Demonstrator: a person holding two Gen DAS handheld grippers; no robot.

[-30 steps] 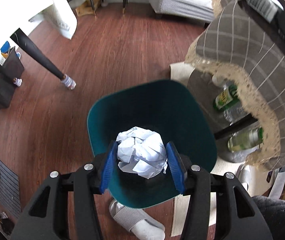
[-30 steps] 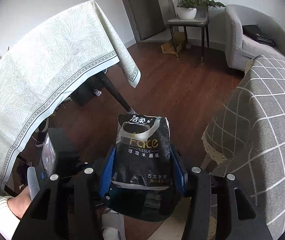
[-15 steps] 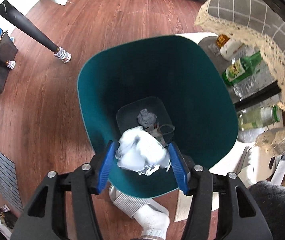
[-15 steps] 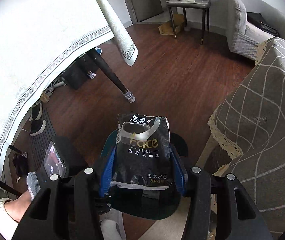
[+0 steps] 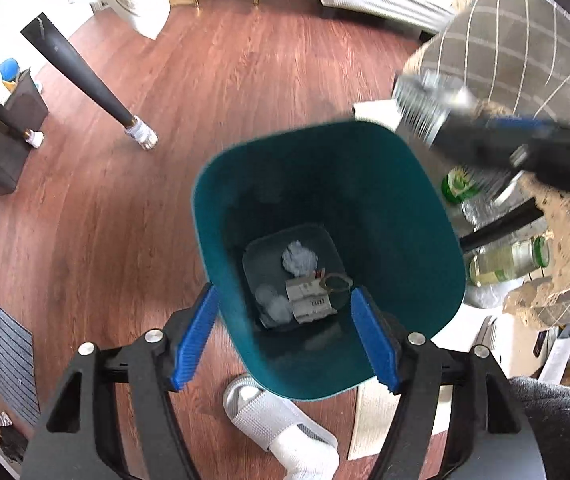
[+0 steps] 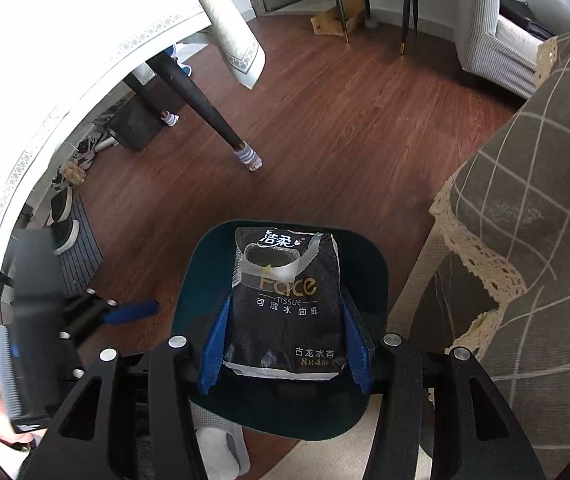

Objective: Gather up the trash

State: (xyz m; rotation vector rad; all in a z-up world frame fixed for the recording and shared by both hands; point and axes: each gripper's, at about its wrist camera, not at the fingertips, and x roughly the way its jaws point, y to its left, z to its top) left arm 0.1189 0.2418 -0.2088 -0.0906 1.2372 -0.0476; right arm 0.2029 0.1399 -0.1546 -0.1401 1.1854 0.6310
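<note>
Over the bin [image 6: 369,264], the right tool [image 6: 285,344] clamps the tissue pack [image 6: 285,300]; left tool [image 5: 285,336] gapes empty.

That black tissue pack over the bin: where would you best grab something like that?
By its long side edges, from behind its bottom end, as the right gripper does now: the tissue pack is flat and soft, with narrow parallel sides the blue pads can clamp.

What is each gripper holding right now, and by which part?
The left gripper is open and holds nothing. The right gripper is shut on the black tissue pack, clamped at its lower side edges, above the teal bin.
</note>
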